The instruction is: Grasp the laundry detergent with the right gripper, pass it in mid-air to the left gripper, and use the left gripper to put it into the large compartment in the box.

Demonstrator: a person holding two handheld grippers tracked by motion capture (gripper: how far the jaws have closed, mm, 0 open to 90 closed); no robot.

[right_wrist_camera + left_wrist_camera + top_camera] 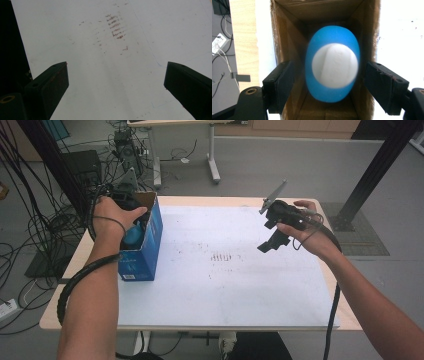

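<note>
A blue bottle with a white round cap stands inside an open cardboard box; the box has blue outer sides and sits at the table's left edge. My left gripper points down into the box, its jaws on either side of the bottle with a gap on each side, so it is open. The left hand covers it from above. My right gripper hangs over the white mat to the right of centre, open, with bare mat between its jaws.
Faint brown smudges mark the mat's middle. Tangled cables and equipment lie on the floor to the left. Another table's legs stand behind, and a black post rises at the back right.
</note>
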